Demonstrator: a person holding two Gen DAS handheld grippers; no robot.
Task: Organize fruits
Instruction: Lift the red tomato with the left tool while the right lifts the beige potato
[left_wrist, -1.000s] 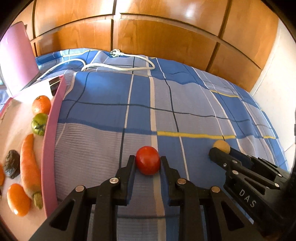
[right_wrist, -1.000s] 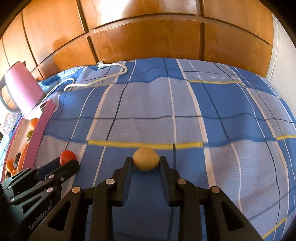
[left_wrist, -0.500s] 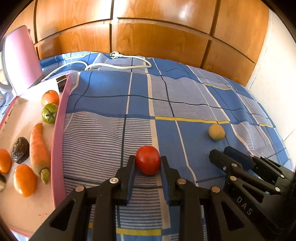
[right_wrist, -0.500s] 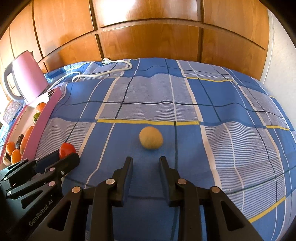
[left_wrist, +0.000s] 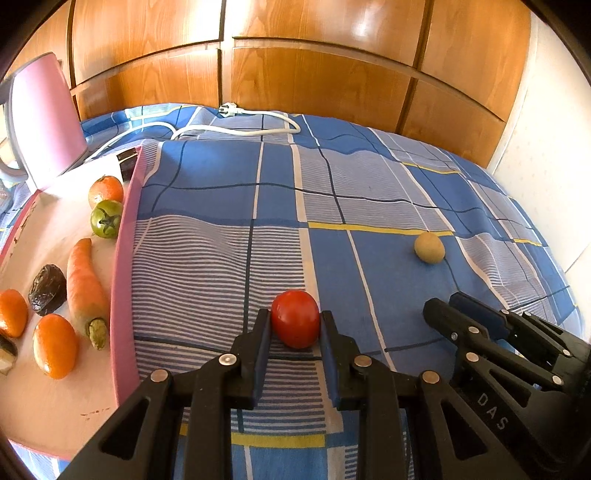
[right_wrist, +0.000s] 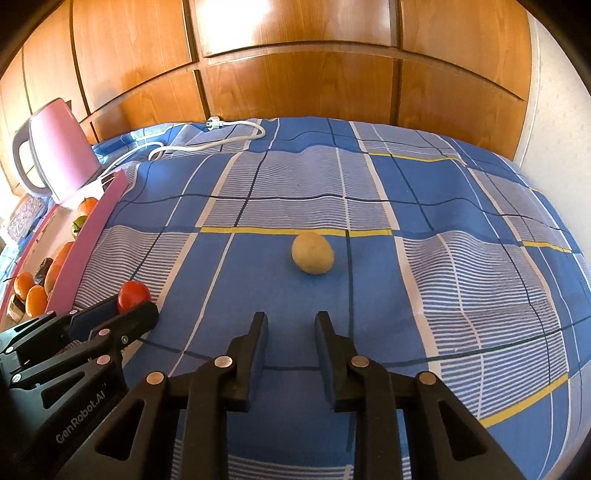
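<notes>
My left gripper (left_wrist: 294, 316) is shut on a red tomato (left_wrist: 295, 323), held just above the blue checked bedspread (left_wrist: 369, 192); the right wrist view shows the same tomato (right_wrist: 133, 294) at lower left. A round yellow-brown fruit (right_wrist: 313, 253) lies free on the bedspread, a short way ahead of my right gripper (right_wrist: 290, 318). That gripper's jaws are closing with a gap still showing and nothing between them. From the left wrist view the yellow fruit (left_wrist: 428, 248) sits beyond the right gripper (left_wrist: 443, 303).
A pink-rimmed tray (left_wrist: 123, 258) on the left holds oranges (left_wrist: 54, 345), a green tomato (left_wrist: 106, 218), a carrot (left_wrist: 84, 280) and a dark lump (left_wrist: 47, 290). A pink kettle (left_wrist: 44, 118) stands behind it. A white cable (left_wrist: 240, 127) lies near the wooden headboard.
The yellow fruit was between the right gripper's jaws a second ago; the gripper has drawn back and the fruit now lies free ahead. The left gripper keeps its hold on the tomato.
</notes>
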